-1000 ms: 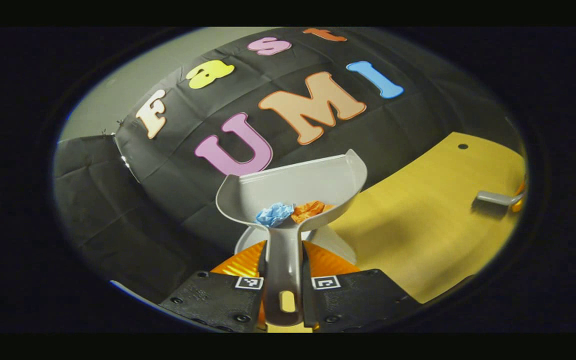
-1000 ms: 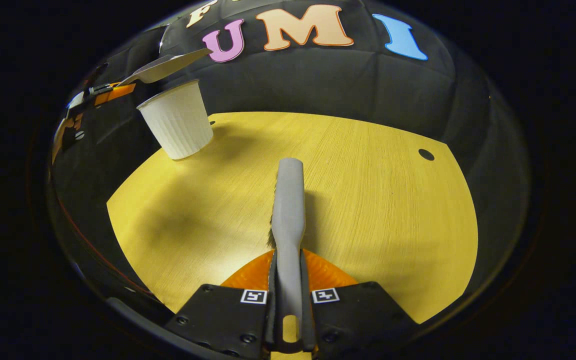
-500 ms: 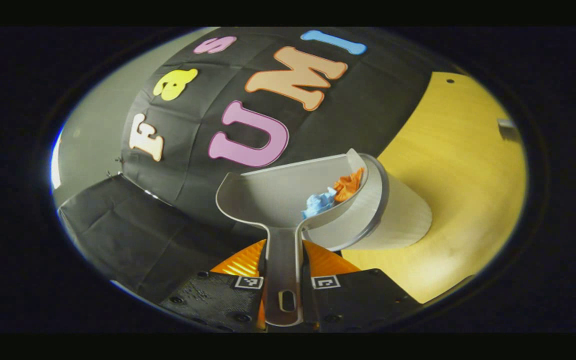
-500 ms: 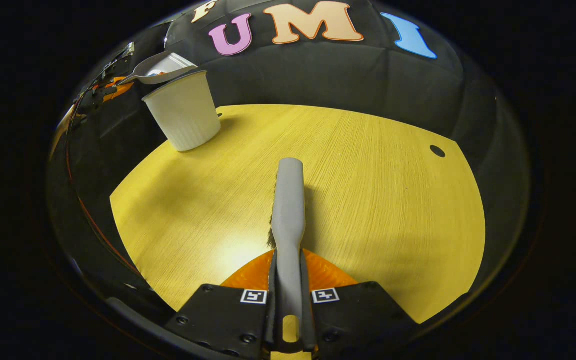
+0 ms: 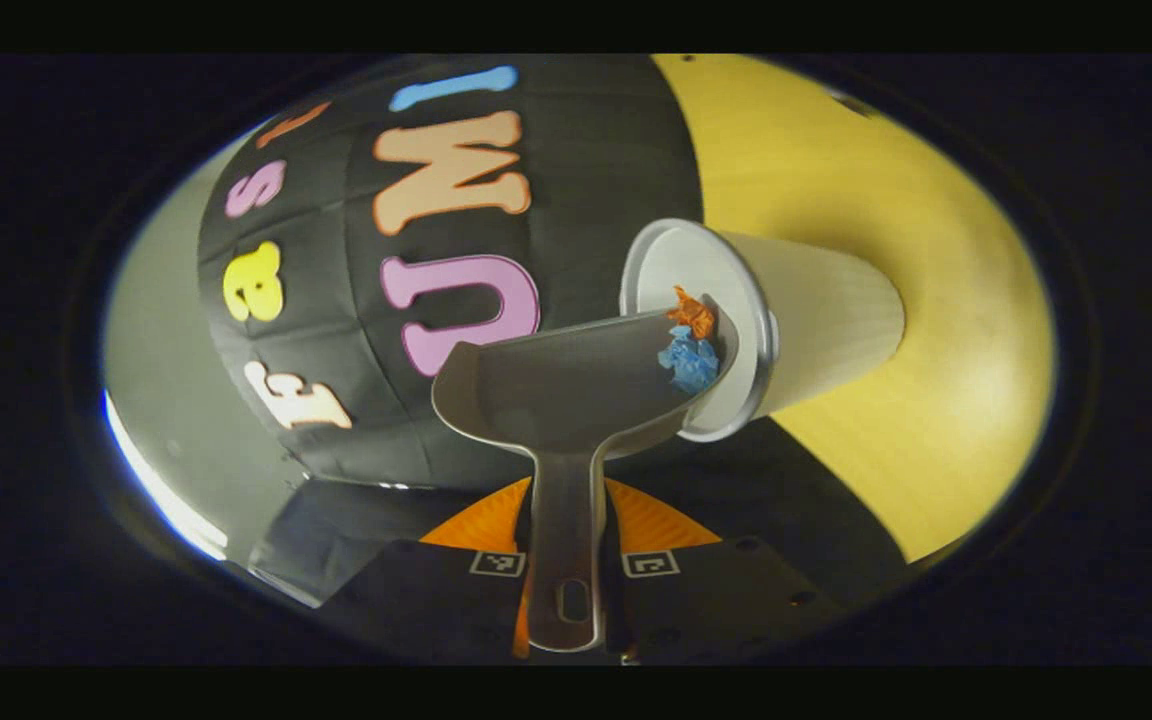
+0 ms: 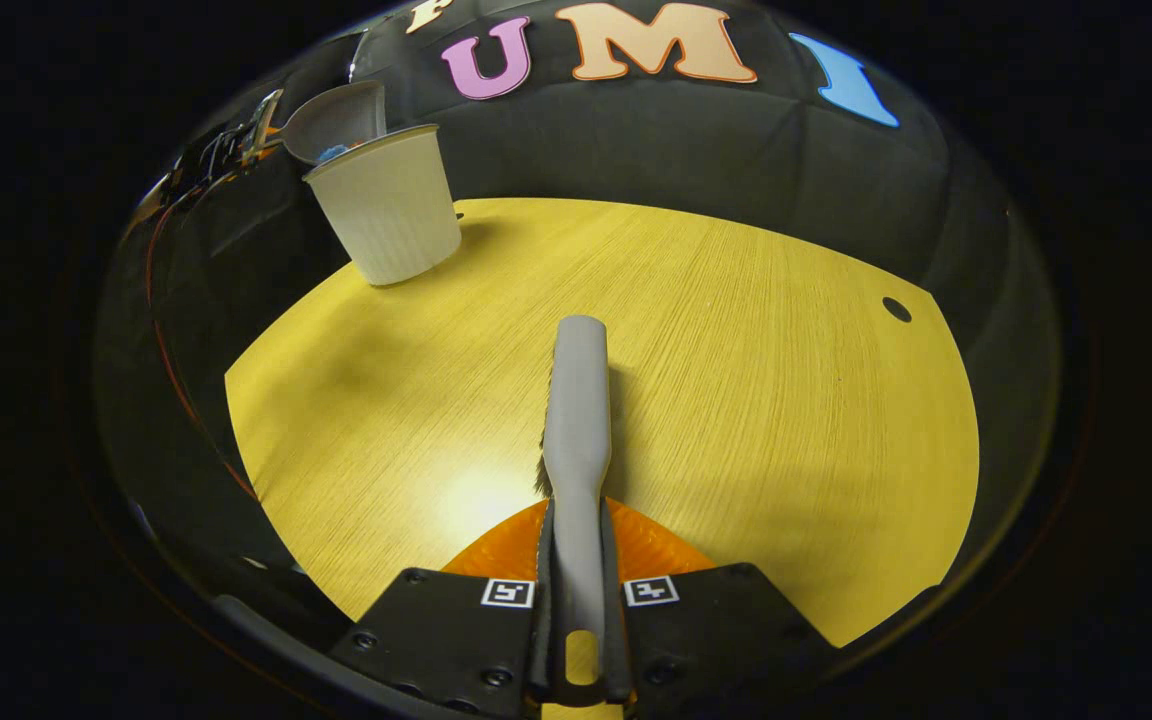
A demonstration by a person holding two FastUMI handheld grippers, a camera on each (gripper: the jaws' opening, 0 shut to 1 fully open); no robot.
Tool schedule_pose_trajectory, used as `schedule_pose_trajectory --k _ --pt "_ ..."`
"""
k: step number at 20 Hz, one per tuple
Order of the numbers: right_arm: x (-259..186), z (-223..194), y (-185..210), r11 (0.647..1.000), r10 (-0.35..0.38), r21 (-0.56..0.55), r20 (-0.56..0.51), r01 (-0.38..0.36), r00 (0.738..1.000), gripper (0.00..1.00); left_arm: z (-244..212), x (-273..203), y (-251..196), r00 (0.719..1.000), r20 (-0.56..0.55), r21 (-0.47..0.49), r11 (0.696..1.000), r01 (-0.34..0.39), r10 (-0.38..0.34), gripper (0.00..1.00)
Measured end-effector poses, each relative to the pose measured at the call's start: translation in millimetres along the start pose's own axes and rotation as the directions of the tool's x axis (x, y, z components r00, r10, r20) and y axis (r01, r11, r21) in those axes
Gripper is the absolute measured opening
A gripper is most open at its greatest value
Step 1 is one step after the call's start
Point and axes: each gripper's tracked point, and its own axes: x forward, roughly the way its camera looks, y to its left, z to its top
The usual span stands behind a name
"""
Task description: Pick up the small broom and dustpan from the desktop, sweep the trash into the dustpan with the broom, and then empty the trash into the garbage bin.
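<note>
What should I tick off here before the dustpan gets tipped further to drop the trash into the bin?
1. Left hand-held gripper shut on the dustpan handle: ok.
2. Dustpan lip over the garbage bin mouth: ok.
3. Blue scrap and orange scrap at the low corner by the rim, still in the pan: ok.
4. Bin upright on the desktop: ok.
5. Right hand-held gripper shut on the broom, well away from the bin: ok.
6. Whether the pan touches the bin rim: cannot tell.
</note>
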Motion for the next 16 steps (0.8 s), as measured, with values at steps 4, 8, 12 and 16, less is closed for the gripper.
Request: schedule_pose_trajectory --k 4,8,12,16 --pt "1 0 1 1.000 0.009 0.000 0.000 -0.009 1.000 0.17 -6 1 10 1.000 0.008 0.113 0.993 -0.016 0.015 0.21" --pt "-1 1 1 1.000 0.015 -0.009 0.008 -0.015 1.000 0.17 -5 2 19 1.000 0.019 0.153 0.988 -0.022 0.020 0.22" --pt "-4 3 3 1.000 0.015 0.007 0.026 -0.015 1.000 0.17 -6 -3 10 1.000 0.014 -0.126 0.992 0.018 -0.016 0.21" --pt "-8 6 4 0.999 -0.009 0.038 0.052 0.007 0.999 0.17 14 -20 13 0.999 0.042 -0.432 0.901 0.025 -0.007 0.20"
